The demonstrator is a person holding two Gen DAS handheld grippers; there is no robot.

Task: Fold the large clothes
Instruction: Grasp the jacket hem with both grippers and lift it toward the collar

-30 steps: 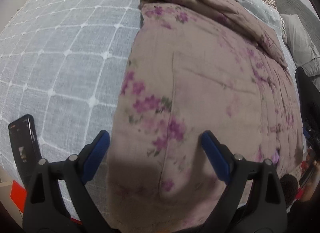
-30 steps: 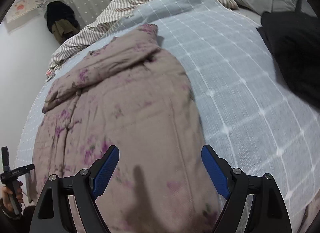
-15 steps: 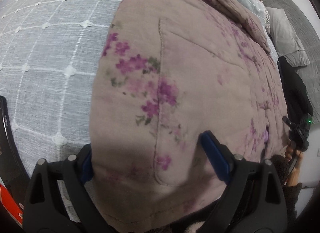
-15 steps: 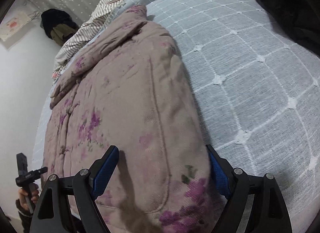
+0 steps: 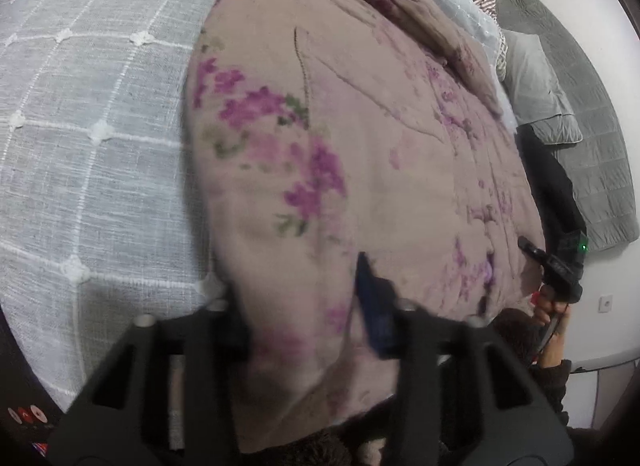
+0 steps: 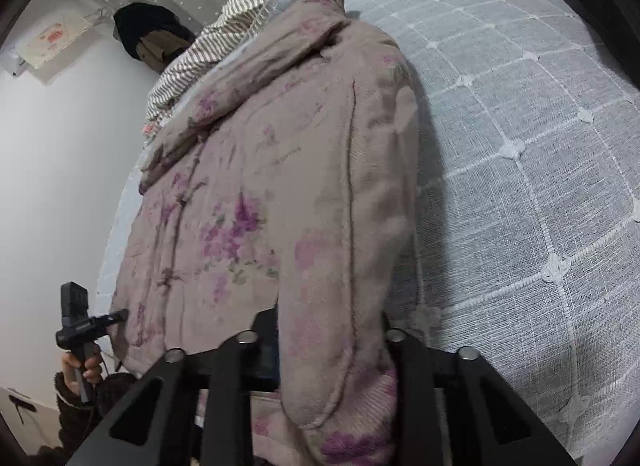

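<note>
A large padded garment [image 5: 360, 145], dusty pink with purple flowers, lies spread on the bed with its near hem toward me. My left gripper [image 5: 300, 306] is closing on the hem's left corner: fabric bunches between the jaws and hides the left pad, while the blue right pad [image 5: 374, 306] presses into it. My right gripper [image 6: 328, 330] is closing on the hem's right corner [image 6: 340, 346], with a thick fold squeezed between its fingers. Each view shows the other gripper held in a hand at the hem's far corner, the right one [image 5: 560, 266] and the left one [image 6: 80, 326].
A grey bedspread [image 6: 520, 125] with a white grid covers the bed on both sides of the garment. A striped blanket [image 6: 240, 5] lies at the head, near grey pillows [image 5: 536, 77]. A black garment [image 5: 552, 185] lies beside the floral one. A white wall [image 6: 60, 165] is close by.
Both grippers tipped down onto the near hem and went from wide open to squeezed on the fabric. The hem now bunches up between each pair of fingers.
</note>
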